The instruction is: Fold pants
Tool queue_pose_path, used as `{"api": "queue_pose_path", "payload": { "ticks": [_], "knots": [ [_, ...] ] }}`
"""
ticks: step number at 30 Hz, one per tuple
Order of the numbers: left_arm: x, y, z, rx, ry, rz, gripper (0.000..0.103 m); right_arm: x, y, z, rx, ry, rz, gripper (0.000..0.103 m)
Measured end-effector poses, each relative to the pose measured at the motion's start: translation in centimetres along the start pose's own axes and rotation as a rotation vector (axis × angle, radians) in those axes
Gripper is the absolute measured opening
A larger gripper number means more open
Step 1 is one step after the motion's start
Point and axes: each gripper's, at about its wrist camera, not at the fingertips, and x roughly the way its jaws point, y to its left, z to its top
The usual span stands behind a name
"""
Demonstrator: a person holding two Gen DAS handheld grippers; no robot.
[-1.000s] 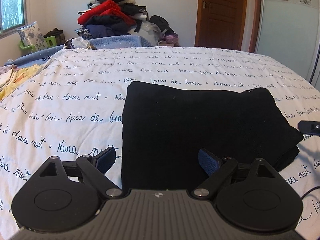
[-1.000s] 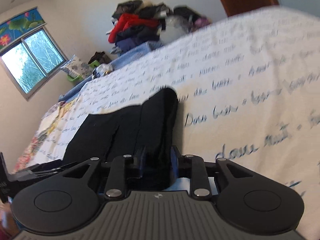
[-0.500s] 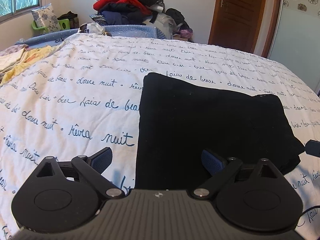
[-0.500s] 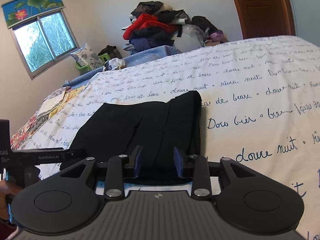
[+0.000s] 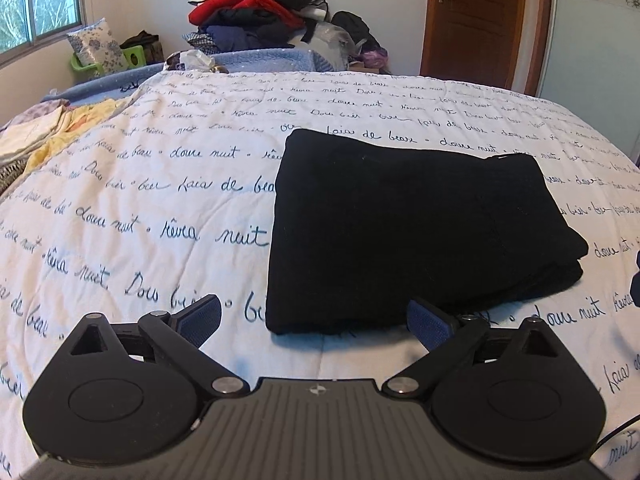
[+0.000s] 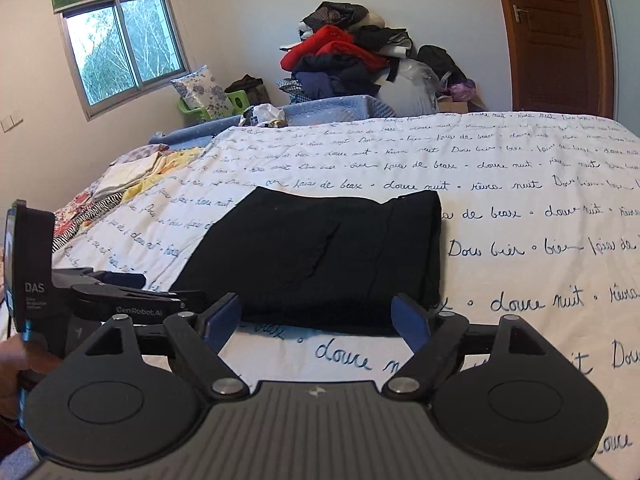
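The black pants (image 5: 408, 224) lie folded into a thick rectangle on the white bedspread with blue script (image 5: 160, 184). They also show in the right wrist view (image 6: 320, 256). My left gripper (image 5: 316, 318) is open and empty, just in front of the pants' near edge. My right gripper (image 6: 318, 316) is open and empty, also just short of the near edge. The left gripper shows from the side at the left of the right wrist view (image 6: 100, 292).
A pile of clothes (image 5: 256, 20) sits beyond the far end of the bed. Folded patterned fabrics (image 5: 44, 136) lie at the bed's left edge. A wooden door (image 5: 480, 20) is at the back right. A window (image 6: 124, 48) is on the left wall.
My right gripper has let go of the pants' edge, opened wide and drawn back. My left gripper stayed open and pulled back a little from the pants.
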Motion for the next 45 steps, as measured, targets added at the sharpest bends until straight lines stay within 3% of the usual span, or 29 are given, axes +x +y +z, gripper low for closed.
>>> {"api": "queue_pose_path", "payload": {
  "ticks": [13,26,45],
  "knots": [
    [-1.3,0.0,-2.2,-0.006,-0.002,0.055,0.1,0.2,3.3,-2.7,0.055,0.021,-0.093,0.098],
    [-0.5,0.3,-4.5,-0.036,0.038,0.076,0.1,2.2,3.9,-4.6,0.081,0.046,-0.18,0.098],
    [-0.5,0.1,-5.5,-0.043,0.01,0.098,0.101,3.7,3.8,-5.9,0.057,0.068,-0.207,0.098]
  ]
}}
